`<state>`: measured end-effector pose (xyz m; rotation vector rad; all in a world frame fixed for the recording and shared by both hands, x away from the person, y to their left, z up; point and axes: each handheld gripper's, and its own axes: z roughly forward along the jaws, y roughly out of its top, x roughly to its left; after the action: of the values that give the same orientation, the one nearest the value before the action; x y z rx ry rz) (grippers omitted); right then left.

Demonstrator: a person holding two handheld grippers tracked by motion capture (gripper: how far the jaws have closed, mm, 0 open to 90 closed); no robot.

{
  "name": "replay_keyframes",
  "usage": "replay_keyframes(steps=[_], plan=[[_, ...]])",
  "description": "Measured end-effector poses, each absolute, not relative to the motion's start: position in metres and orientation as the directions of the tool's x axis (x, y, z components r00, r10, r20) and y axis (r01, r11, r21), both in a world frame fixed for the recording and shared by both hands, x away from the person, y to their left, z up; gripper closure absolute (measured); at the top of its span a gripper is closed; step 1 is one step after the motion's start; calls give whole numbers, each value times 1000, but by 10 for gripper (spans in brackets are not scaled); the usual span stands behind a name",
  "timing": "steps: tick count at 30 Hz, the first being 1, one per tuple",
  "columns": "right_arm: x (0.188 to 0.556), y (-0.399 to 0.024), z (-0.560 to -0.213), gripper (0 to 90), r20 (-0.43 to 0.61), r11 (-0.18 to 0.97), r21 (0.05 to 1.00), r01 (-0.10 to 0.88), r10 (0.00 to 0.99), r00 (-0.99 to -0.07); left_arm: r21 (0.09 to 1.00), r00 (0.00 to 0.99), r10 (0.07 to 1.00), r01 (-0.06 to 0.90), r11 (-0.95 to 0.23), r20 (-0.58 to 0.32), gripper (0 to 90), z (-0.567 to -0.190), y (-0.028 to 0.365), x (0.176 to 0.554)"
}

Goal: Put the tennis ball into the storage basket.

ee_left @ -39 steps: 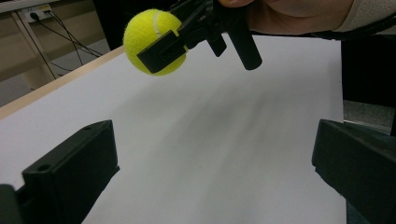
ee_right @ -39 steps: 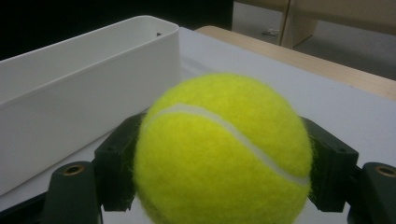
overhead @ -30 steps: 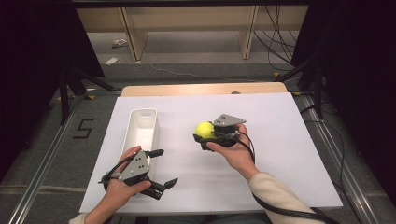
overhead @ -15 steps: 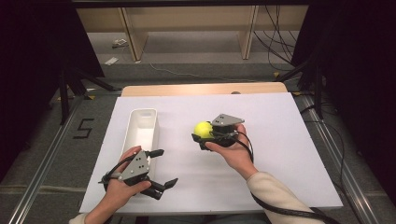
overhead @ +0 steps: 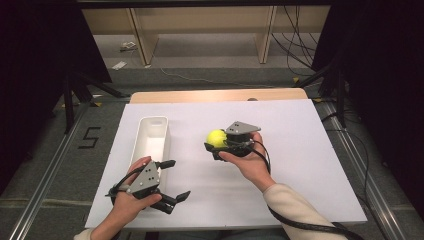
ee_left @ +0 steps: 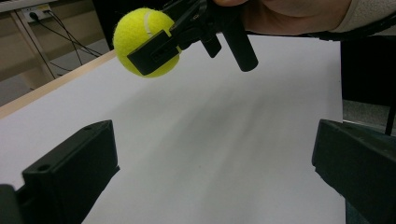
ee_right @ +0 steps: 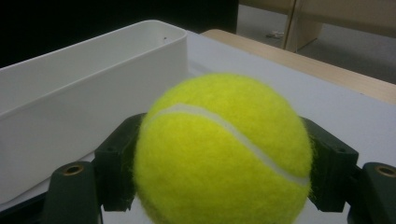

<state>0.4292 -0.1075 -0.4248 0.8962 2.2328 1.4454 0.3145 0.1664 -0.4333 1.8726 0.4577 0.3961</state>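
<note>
Now your right hand-held gripper (overhead: 216, 145) clamps the tennis ball (overhead: 217, 137).
You hold the ball above the bench (overhead: 300, 145), just right of the white tray (overhead: 152, 137); your left hand-held gripper (overhead: 172, 180) sits wide and empty near the bench's front edge.

I see a bright yellow tennis ball (ee_right: 223, 154) with a curved white seam, felt fuzzy. My right tool (overhead: 216, 146) is black with a grey plate on top; my left tool (overhead: 170, 180) looks the same. The bin (overhead: 151, 138) is plain white, the surface (overhead: 300, 135) white with a pale wooden edge.
</note>
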Motion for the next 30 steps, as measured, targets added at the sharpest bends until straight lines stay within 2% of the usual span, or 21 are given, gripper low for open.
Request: replay_keyframes(steps=[30], plan=[[431, -100, -422, 265, 58, 278, 908, 314, 658, -751, 943, 870, 491, 120, -311, 51, 0, -433, 167, 314]])
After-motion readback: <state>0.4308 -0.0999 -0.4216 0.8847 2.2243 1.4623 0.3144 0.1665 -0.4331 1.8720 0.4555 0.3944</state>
